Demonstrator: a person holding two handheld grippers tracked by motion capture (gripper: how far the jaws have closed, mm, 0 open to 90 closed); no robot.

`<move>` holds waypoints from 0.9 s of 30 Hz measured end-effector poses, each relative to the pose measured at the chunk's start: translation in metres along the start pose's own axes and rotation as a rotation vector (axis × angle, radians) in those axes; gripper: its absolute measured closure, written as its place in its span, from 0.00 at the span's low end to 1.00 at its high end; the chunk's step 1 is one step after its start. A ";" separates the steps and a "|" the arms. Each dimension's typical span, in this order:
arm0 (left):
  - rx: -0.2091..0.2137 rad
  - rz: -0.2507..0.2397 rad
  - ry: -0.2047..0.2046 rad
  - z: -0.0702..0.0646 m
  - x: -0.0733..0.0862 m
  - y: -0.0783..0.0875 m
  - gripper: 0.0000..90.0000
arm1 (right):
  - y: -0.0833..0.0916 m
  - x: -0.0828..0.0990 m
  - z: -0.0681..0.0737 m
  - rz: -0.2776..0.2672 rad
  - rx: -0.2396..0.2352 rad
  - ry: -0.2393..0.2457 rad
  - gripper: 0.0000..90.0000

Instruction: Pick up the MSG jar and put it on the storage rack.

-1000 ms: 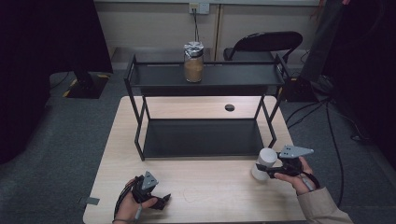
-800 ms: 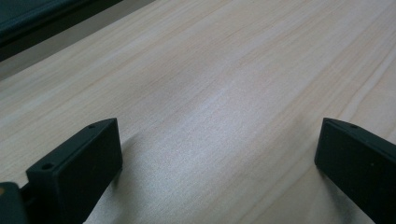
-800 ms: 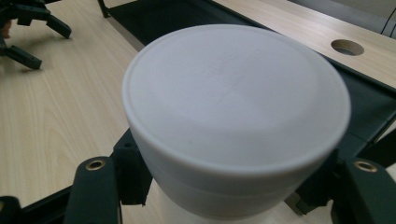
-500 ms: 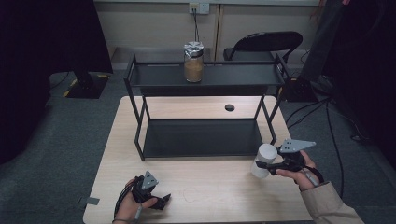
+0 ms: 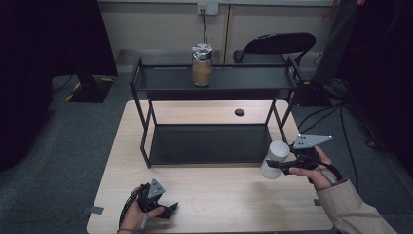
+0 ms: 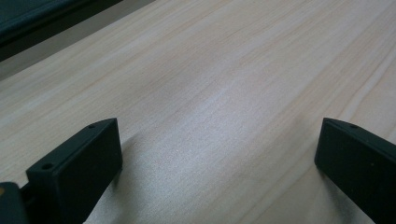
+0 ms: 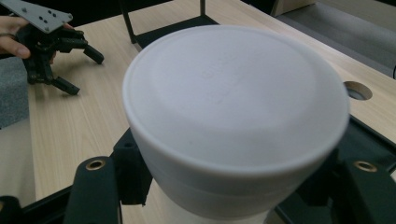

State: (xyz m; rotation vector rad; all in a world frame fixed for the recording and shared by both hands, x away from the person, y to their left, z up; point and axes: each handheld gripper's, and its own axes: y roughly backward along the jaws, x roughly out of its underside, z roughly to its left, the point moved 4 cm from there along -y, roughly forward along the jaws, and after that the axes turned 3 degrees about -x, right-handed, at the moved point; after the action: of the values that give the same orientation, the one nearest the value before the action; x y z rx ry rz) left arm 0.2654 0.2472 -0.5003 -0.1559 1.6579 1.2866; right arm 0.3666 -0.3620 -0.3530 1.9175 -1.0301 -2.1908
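White cup (image 7: pixel 233 116) lid close-up, right gripper (image 5: pixel 282 165) clamped

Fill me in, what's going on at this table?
A person holds a gripper in each hand. The right gripper is shut on a white container, held above the table by the shelf's front right corner. The left gripper rests open and empty near the table's front edge. A jar stands on the top shelf.

A white plastic jar (image 5: pixel 274 159) with a wide, smooth round lid, closed, hangs tilted above the right edge of the wooden table (image 5: pixel 229 200), just in front of the black shelf rack's (image 5: pixel 214 83) right leg.
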 end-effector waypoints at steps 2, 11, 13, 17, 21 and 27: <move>0.000 0.000 0.000 0.000 0.000 0.000 0.00 | 0.002 -0.006 -0.001 0.000 -0.002 0.003 0.39; 0.000 0.000 0.000 0.000 0.000 0.000 0.00 | 0.010 -0.030 -0.006 -0.015 -0.024 -0.012 0.39; 0.000 0.000 0.000 0.000 0.000 0.000 0.00 | 0.013 -0.038 -0.006 -0.011 -0.019 -0.005 0.39; 0.000 0.000 0.000 0.000 0.000 0.000 0.00 | 0.016 -0.054 -0.006 -0.002 -0.015 0.011 0.39; 0.000 0.000 0.000 0.000 0.000 0.000 0.00 | 0.019 -0.068 -0.007 0.000 -0.017 0.021 0.39; 0.000 0.000 0.001 0.000 0.000 0.000 0.00 | 0.021 -0.086 -0.009 -0.007 -0.024 0.024 0.39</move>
State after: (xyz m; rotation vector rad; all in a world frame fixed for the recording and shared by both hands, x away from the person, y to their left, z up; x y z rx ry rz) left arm 0.2654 0.2472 -0.5004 -0.1566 1.6582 1.2866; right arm 0.3857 -0.3436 -0.2686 1.9349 -0.9902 -2.1684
